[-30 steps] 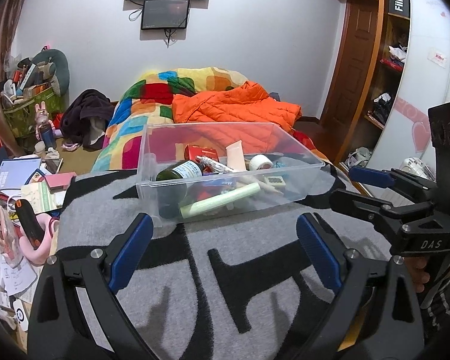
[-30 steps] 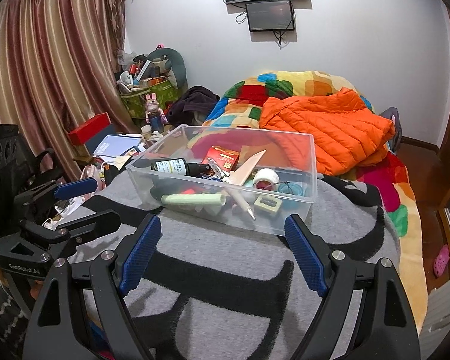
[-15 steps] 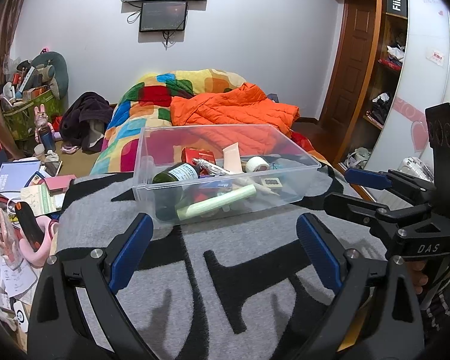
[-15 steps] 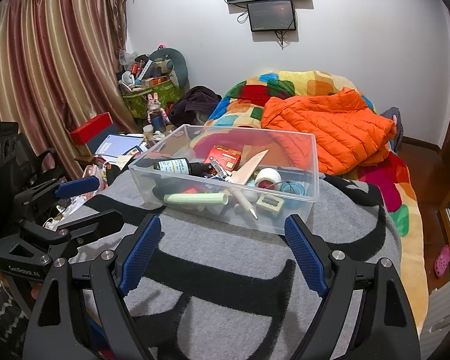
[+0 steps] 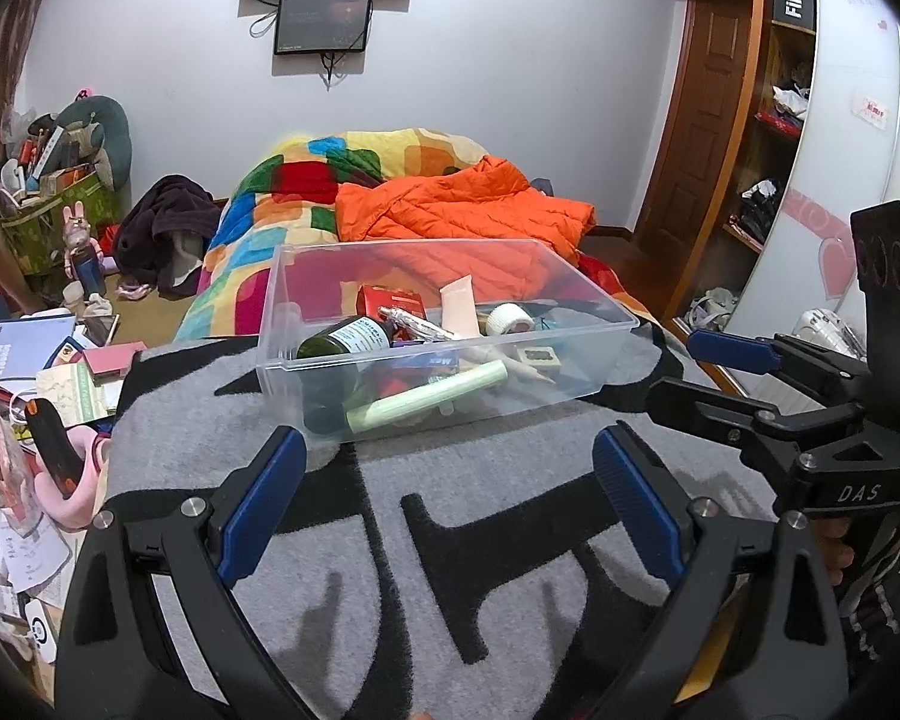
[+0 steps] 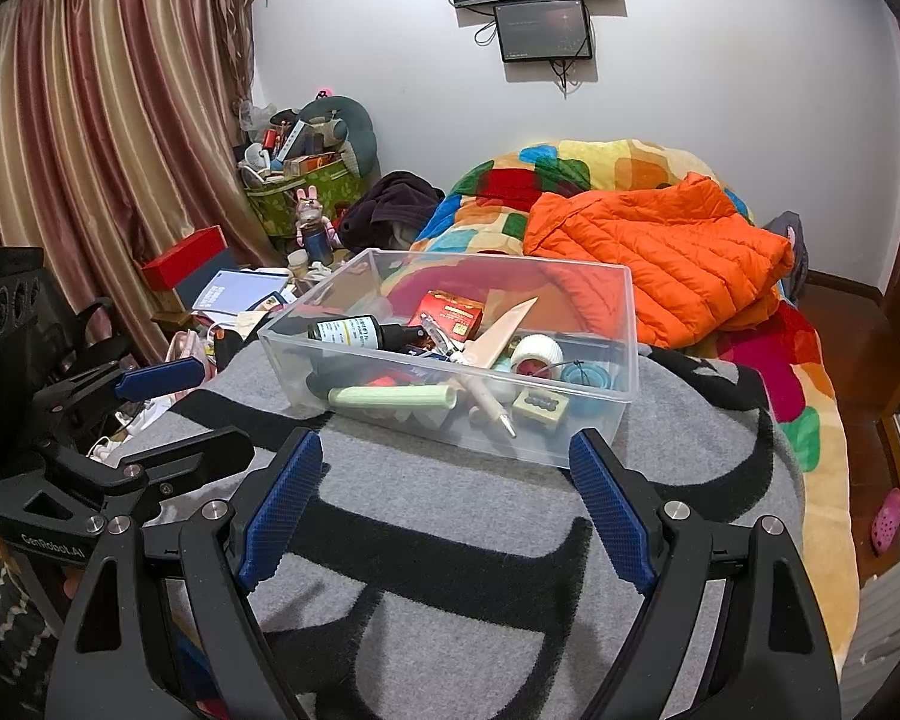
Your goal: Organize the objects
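A clear plastic bin (image 5: 306, 372) (image 6: 624, 324) stands on a grey and black blanket (image 5: 510, 540) (image 6: 450, 540). It holds a dark green bottle (image 5: 342, 342) (image 6: 354, 333), a pale green tube (image 5: 426, 399) (image 6: 390, 398), a red box (image 5: 390, 302) (image 6: 453, 311), a white tape roll (image 5: 509, 319) (image 6: 537, 351), a beige tube (image 6: 501, 330) and small items. My left gripper (image 5: 450, 480) is open and empty, just short of the bin. My right gripper (image 6: 444, 480) is open and empty, also short of it. Each gripper shows beside the other (image 5: 714, 378) (image 6: 174, 414).
Behind the bin lie a colourful quilt (image 5: 306, 192) and an orange jacket (image 6: 660, 246). Books, boxes and clutter (image 5: 42, 372) crowd the floor at left. Curtains (image 6: 90, 150) hang at left, a wardrobe (image 5: 780, 120) stands at right.
Both views have shifted only slightly; the bin sits a touch lower and closer in the left wrist view. Both grippers stay open and empty.
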A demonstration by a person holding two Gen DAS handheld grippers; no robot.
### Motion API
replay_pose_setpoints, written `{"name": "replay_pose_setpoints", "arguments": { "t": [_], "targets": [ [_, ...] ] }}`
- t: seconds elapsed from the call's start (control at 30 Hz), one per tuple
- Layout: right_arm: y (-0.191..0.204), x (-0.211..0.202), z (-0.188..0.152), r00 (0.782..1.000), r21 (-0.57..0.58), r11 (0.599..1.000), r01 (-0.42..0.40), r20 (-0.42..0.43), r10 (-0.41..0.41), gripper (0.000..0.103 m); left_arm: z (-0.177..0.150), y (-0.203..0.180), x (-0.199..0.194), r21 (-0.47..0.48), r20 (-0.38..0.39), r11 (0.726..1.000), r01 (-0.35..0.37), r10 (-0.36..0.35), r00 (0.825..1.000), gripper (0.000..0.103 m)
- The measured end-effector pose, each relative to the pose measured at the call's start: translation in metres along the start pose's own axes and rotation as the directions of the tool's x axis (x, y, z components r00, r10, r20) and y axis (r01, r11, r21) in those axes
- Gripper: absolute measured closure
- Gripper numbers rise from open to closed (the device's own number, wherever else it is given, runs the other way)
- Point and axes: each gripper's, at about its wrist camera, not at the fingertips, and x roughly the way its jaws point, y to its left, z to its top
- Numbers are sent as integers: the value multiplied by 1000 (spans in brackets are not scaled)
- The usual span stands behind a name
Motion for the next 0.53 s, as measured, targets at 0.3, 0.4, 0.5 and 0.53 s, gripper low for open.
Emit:
{"name": "replay_pose_setpoints", "arguments": {
  "t": [0.3,0.4,0.5,0.53],
  "targets": [
    [1,0,0,1000,-1,1000,-3,-2,3,20,0,-3,-3,15,10,1000,-4,3,1000,6],
    [1,1,0,1000,-1,1000,-3,-3,3,20,0,-6,-5,28,25,1000,-14,13,1000,6],
    [2,1,-1,1000,0,1000,-4,-4,4,20,0,-7,-7,32,35,999,-22,21,999,6],
    [2,1,-1,1000,0,1000,-4,-5,4,20,0,-7,-8,31,35,999,-20,19,999,6]
  ]
}}
